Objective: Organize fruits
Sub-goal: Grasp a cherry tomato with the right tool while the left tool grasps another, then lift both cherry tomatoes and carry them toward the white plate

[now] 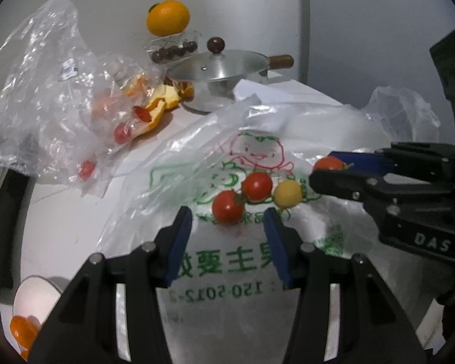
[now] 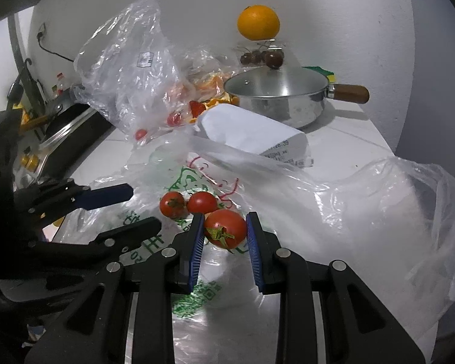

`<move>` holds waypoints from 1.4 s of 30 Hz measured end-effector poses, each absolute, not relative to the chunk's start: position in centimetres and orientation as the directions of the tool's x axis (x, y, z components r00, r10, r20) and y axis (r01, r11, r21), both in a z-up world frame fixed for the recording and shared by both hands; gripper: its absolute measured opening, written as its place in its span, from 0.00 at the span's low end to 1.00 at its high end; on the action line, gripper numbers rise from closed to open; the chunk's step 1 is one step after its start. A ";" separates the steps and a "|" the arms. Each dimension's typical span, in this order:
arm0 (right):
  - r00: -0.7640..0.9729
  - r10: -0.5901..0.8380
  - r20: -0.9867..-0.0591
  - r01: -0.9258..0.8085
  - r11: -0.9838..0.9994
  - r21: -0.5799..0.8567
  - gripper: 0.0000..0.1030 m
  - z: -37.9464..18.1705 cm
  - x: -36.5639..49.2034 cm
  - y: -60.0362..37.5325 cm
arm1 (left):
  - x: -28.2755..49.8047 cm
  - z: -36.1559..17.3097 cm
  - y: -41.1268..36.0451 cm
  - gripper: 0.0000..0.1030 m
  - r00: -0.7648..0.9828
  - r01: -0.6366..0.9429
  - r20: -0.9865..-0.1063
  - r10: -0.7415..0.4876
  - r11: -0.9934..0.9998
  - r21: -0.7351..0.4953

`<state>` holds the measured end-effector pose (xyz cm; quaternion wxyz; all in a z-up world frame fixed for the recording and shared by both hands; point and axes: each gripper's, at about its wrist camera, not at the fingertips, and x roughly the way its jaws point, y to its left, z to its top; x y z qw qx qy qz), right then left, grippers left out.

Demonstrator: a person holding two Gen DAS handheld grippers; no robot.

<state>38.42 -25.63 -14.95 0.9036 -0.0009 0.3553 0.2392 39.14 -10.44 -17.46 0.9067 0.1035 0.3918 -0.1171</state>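
Right gripper [image 2: 224, 230], jaws closed on a red cherry tomato [image 2: 225, 228] just above the printed plastic bag [image 2: 197, 291]; left gripper [image 1: 229, 221] open, remaining tomatoes [image 1: 227, 207] directly ahead between its fingers.

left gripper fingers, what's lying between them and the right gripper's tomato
In the left wrist view, two red cherry tomatoes and a yellow one lie on the printed plastic bag, between the left gripper and the held tomato.
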 end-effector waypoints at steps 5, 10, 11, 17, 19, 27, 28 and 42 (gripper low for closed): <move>0.629 0.440 -0.641 -0.429 0.884 0.186 0.28 -15.2 38.6 -26.0 | 40.4 -18.2 -11.2 0.49 0.649 0.301 -0.752 -0.113 0.947 0.117; 0.625 0.448 -0.639 -0.432 0.881 0.195 0.28 -15.4 38.9 -26.1 | 41.0 -18.7 -11.7 0.49 0.649 0.311 -0.753 -0.106 0.940 0.136; 0.622 0.451 -0.640 -0.433 0.879 0.199 0.28 -15.4 39.0 -26.1 | 41.2 -18.8 -11.7 0.49 0.649 0.310 -0.754 -0.103 0.940 0.139; 0.620 0.460 -0.636 -0.438 0.875 0.205 0.29 -15.4 39.1 -26.2 | 41.6 -19.3 -11.8 0.34 0.642 0.315 -0.761 -0.094 0.937 0.149; 0.620 0.459 -0.637 -0.438 0.875 0.205 0.28 -15.4 39.1 -26.2 | 41.5 -19.3 -11.9 0.30 0.644 0.314 -0.759 -0.092 0.937 0.153; 0.626 0.444 -0.641 -0.430 0.882 0.192 0.28 -15.4 38.9 -25.9 | 40.5 -18.8 -11.6 0.27 0.653 0.322 -0.749 -0.115 0.937 0.136; 0.627 0.443 -0.641 -0.429 0.883 0.190 0.28 -15.3 38.8 -25.9 | 40.4 -18.7 -11.6 0.27 0.654 0.321 -0.747 -0.116 0.937 0.135; 0.646 0.422 -0.636 -0.427 0.891 0.157 0.28 -14.1 36.8 -24.9 | 37.4 -16.6 -10.6 0.27 0.675 0.331 -0.722 -0.154 0.937 0.109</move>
